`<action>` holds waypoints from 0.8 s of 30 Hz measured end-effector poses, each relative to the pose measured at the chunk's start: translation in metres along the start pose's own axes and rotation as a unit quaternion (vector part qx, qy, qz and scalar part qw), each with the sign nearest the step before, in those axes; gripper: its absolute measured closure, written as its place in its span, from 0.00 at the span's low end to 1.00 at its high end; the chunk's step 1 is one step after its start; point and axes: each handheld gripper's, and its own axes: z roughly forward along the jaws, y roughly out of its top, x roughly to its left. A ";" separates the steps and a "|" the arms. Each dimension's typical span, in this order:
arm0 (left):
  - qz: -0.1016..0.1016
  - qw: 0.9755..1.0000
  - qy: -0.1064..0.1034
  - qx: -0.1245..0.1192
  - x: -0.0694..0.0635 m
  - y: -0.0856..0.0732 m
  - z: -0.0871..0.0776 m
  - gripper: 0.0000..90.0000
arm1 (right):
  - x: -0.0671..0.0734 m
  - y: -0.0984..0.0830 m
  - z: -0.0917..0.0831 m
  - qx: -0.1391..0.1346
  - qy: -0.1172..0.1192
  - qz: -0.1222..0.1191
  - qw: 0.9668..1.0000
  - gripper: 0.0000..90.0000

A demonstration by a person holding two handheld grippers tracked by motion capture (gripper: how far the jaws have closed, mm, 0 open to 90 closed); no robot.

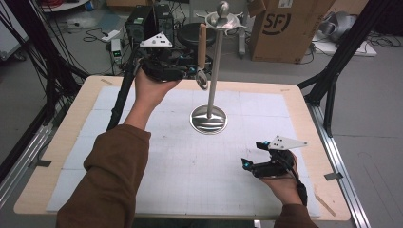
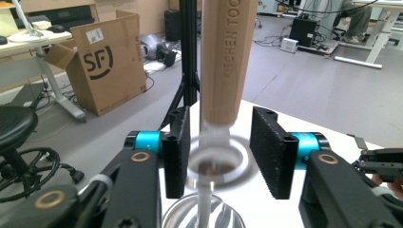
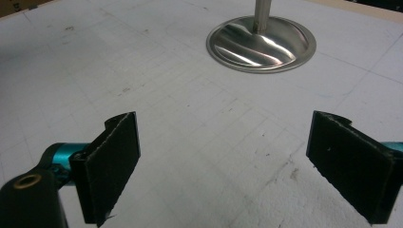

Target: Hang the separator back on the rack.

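A steel stand rises from a round base at the middle of the table. From its hooked top hangs a utensil with a wooden handle and a metal end. My left gripper is held high beside the utensil's lower part, open. In the left gripper view the handle hangs between the two pads with a gap on each side. My right gripper hovers low over the mat at the front right, open and holding nothing; its pads point toward the base.
A white gridded mat covers the wooden table. Behind the table stand a cardboard box, a computer tower and a stool. Black frame legs rise at the table's right edge.
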 end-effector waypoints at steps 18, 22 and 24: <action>0.009 0.999 0.006 0.033 0.009 -0.020 -0.035 0.49 | 0.002 -0.001 0.001 0.006 -0.001 -0.001 1.000 0.11; 0.010 0.999 0.003 0.037 0.011 -0.026 -0.044 0.46 | 0.002 -0.002 0.001 0.007 -0.003 -0.001 1.000 0.11; 0.009 0.999 0.001 0.038 0.012 -0.029 -0.048 0.43 | 0.003 -0.002 0.001 0.008 -0.002 0.002 1.000 0.11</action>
